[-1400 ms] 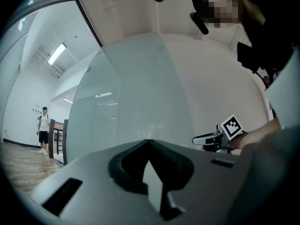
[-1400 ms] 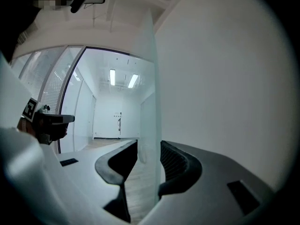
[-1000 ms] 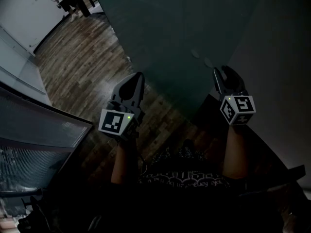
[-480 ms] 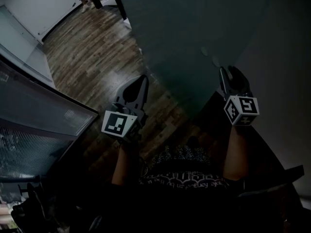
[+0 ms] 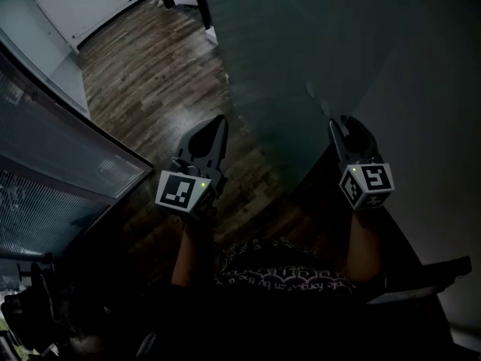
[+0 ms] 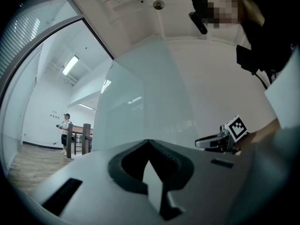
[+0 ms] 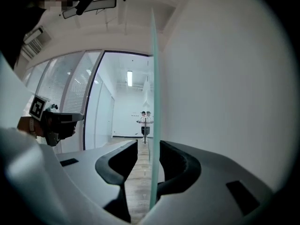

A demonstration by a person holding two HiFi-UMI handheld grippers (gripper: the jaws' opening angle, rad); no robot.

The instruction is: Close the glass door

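Right tongs (image 5: 342, 126) straddle the edge of a glass door (image 5: 301, 59)

Head view: the pane fills 12 o'clock above a wooden floor (image 5: 150, 81), with the left tongs (image 5: 219, 120) at 9 o'clock and the right at 3. Left gripper view: the jaws meet with nothing between them, and the pane stands ahead. Right gripper view: the jaws are narrowly apart with the door's edge between them, and a gap shows at the left jaw.

You hold 2 grey plastic two-jaw grippers: left gripper (image 5: 219, 120), right gripper (image 5: 342, 126) | you face 1 frosted pale-green glass door (image 5: 301, 51) | 1 dark wood-plank floor (image 5: 143, 74) under you | 1 distant person in a white top (image 6: 65, 128) | 1 glass partition with grey blinds (image 5: 52, 149)
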